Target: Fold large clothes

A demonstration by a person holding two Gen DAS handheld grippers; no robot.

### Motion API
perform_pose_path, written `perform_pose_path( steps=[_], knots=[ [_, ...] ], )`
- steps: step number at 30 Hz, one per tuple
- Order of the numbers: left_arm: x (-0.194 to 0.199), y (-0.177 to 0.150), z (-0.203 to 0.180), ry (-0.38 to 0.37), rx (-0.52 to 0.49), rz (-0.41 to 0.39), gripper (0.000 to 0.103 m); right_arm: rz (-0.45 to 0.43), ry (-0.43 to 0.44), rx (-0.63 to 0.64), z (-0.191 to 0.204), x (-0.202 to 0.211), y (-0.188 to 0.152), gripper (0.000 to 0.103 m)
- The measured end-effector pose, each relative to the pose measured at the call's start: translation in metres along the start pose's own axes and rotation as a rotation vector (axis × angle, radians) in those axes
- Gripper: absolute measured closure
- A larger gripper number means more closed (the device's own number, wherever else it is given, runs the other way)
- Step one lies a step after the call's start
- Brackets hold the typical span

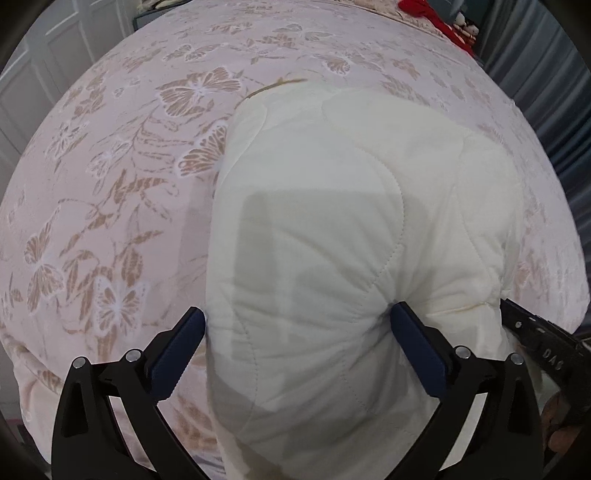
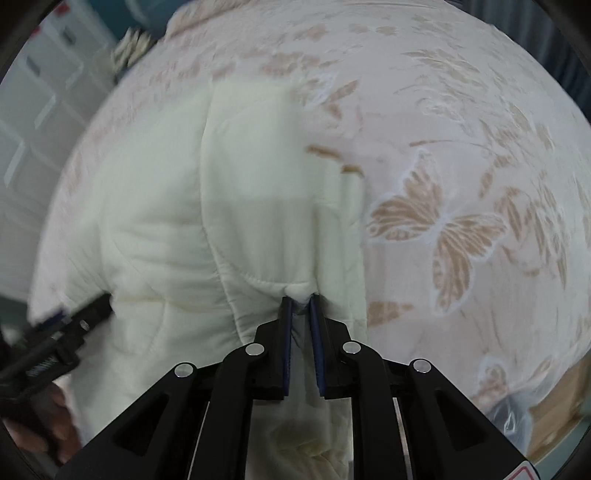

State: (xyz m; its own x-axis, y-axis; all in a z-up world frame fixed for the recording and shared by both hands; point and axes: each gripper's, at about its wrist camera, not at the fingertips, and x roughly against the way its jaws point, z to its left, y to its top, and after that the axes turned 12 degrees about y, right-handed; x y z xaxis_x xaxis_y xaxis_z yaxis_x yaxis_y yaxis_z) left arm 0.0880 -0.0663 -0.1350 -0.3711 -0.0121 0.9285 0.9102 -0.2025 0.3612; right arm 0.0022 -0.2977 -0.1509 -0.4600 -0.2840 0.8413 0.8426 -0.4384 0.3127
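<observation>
A cream quilted garment (image 1: 332, 221) lies folded in a thick bundle on the bed. My left gripper (image 1: 295, 312) stands wide open over its near end, the bundle bulging between the two blue pads; the right-hand pad (image 1: 410, 332) dents the fabric, the other sits at the bundle's edge. In the right wrist view the same garment (image 2: 166, 221) stretches away to the left, and my right gripper (image 2: 299, 301) is shut on a narrow fold at its near right edge. Each gripper shows in the other's view: the right gripper (image 1: 535, 336) and the left gripper (image 2: 62, 336).
The bed is covered by a pale pink spread (image 1: 110, 184) with tan butterflies. Red cloth (image 1: 424, 11) lies at its far end. White cupboard doors (image 1: 44, 55) stand on the left, grey curtain (image 1: 554, 92) on the right. A clear plastic bag (image 2: 517, 417) sits near the bed's edge.
</observation>
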Motion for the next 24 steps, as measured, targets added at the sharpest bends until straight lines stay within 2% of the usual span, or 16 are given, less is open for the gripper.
perform_pose_path(
  steps=[1,2,4,7,8,9,10,12,14,17,19,21,24],
  knots=[
    [0.004,-0.001,0.002,-0.004,0.004,-0.004,0.005,-0.023,0.035,-0.031,-0.003,0.010,0.001,0.081],
    [0.006,-0.003,0.004,-0.006,0.004,-0.008,0.005,-0.044,0.067,-0.056,-0.004,0.017,0.001,0.068],
    [0.009,-0.005,0.003,-0.004,0.001,-0.013,0.005,-0.056,0.103,-0.071,-0.004,0.023,0.002,0.053],
    [0.014,-0.008,0.002,0.009,-0.005,-0.024,0.005,-0.036,0.080,-0.048,0.001,0.016,0.002,0.052],
    [0.016,-0.009,0.001,0.012,-0.009,-0.028,0.005,-0.029,0.075,-0.040,0.002,0.012,0.002,0.059],
    [0.018,-0.009,0.001,0.014,-0.011,-0.030,0.006,-0.022,0.084,-0.032,0.004,0.009,0.001,0.070],
    [0.021,-0.009,0.000,0.015,-0.013,-0.034,0.006,-0.007,0.103,-0.030,0.005,0.008,0.001,0.093],
    [0.026,-0.010,0.000,0.018,-0.017,-0.043,0.006,-0.020,0.104,-0.018,0.006,0.014,-0.002,0.097],
    [0.031,-0.010,0.001,0.018,-0.018,-0.050,0.006,-0.046,0.066,0.015,0.008,0.023,-0.005,0.099],
    [0.033,-0.011,0.004,0.012,-0.005,-0.049,0.006,-0.056,0.036,-0.012,-0.003,0.025,-0.011,0.101],
    [0.031,-0.010,0.005,0.006,0.004,-0.046,0.005,-0.036,-0.004,-0.024,-0.013,0.014,-0.015,0.101],
    [0.025,-0.010,0.003,-0.007,0.006,-0.031,0.005,0.013,-0.001,-0.024,-0.017,-0.003,-0.018,0.101],
    [0.018,-0.009,-0.001,-0.006,-0.006,-0.021,0.005,0.038,-0.026,0.000,-0.013,-0.011,-0.013,0.098]
  ],
)
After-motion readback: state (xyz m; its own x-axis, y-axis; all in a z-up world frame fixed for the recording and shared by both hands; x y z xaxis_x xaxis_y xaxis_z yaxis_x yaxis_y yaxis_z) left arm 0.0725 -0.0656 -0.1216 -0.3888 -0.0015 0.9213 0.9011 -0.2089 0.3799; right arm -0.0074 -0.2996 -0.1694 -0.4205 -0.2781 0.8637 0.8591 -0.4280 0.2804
